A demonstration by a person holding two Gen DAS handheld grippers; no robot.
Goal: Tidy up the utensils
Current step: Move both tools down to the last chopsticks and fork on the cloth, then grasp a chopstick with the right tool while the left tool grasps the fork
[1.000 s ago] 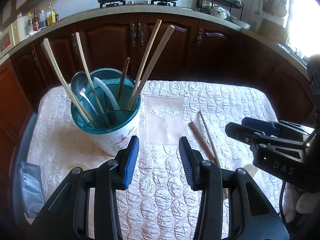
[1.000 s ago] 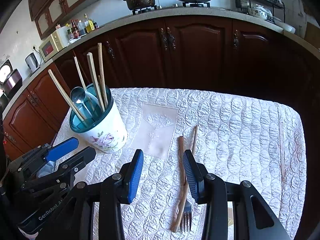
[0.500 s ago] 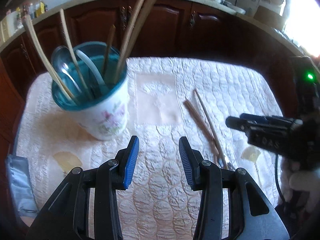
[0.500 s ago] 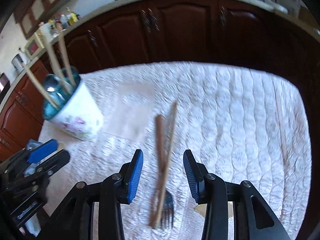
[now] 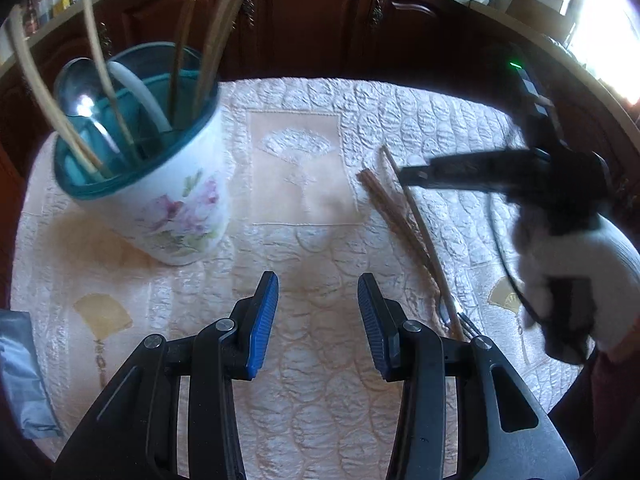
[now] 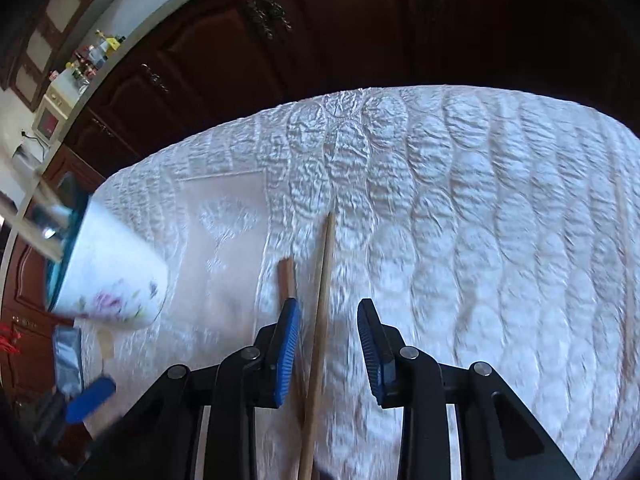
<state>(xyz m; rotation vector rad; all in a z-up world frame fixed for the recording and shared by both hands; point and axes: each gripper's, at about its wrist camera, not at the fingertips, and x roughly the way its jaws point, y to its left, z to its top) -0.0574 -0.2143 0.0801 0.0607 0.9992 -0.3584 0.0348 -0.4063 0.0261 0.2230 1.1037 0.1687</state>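
Observation:
A white floral cup (image 5: 176, 204) with a teal rim stands at the table's left and holds several chopsticks and a metal spoon (image 5: 78, 92). On the quilted cloth lie a dark brown chopstick (image 5: 394, 216), a lighter chopstick (image 5: 418, 220) and a fork (image 5: 460, 320). My left gripper (image 5: 318, 292) hangs open over bare cloth in front of the cup. My right gripper (image 6: 328, 320) is low over the loose pair and its jaws are closing. The lighter chopstick (image 6: 322, 300) runs between the jaws, untouched by the pads. The dark chopstick (image 6: 287, 276) lies just outside the left pad.
Dark wooden cabinets (image 5: 320, 12) curve behind the table. A grey packet (image 5: 20, 372) lies at the table's left edge. A gloved hand (image 5: 572, 264) holds the right gripper (image 5: 416, 172) at the right of the left wrist view. The cup (image 6: 112, 280) is to the right gripper's left.
Both grippers have sunk toward the table. The right gripper has moved forward over the loose chopsticks, so the lighter one now sits between its jaws, which have narrowed. The left jaws are unchanged.

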